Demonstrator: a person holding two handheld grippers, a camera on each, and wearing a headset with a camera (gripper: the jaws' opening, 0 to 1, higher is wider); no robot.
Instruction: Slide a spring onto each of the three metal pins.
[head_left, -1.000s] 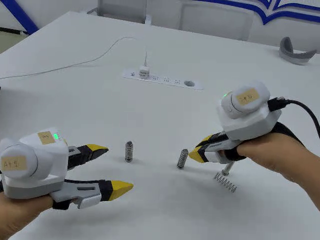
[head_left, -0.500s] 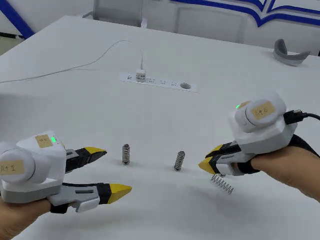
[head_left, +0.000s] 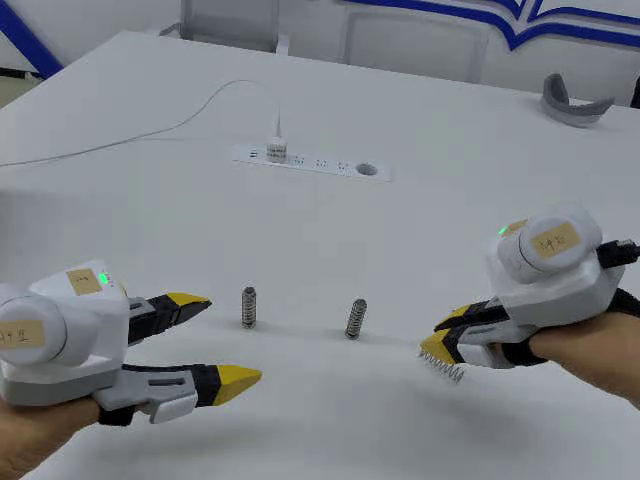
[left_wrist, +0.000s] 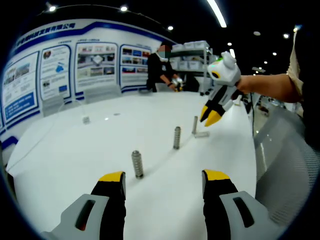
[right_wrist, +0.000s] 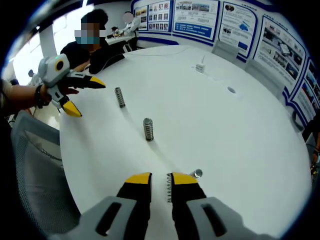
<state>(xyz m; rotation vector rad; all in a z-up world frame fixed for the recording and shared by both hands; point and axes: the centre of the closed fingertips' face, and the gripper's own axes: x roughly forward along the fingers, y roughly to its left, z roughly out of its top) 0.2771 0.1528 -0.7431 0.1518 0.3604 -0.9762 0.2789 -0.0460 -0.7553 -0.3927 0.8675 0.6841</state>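
Note:
Two metal pins stand upright on the white table, each with a spring on it: one pin (head_left: 248, 307) on the left, one pin (head_left: 355, 318) in the middle. A loose spring (head_left: 442, 365) lies flat on the table. My right gripper (head_left: 452, 332) hovers just over it with its jaws a narrow gap apart. In the right gripper view that loose spring (right_wrist: 169, 187) shows through the gap of the right gripper (right_wrist: 159, 177), beside the bare third pin (right_wrist: 197, 174). My left gripper (head_left: 215, 338) is wide open, near the left pin.
A white power strip (head_left: 300, 158) with a plug and a thin cable lies across the far middle of the table. A grey curved object (head_left: 575, 100) rests at the far right. A mesh chair (right_wrist: 30, 165) stands beside the table.
My right gripper has drawn back to the right, away from the bare pin. The loose spring has stayed where it lay. My left gripper has kept its place and stayed open.

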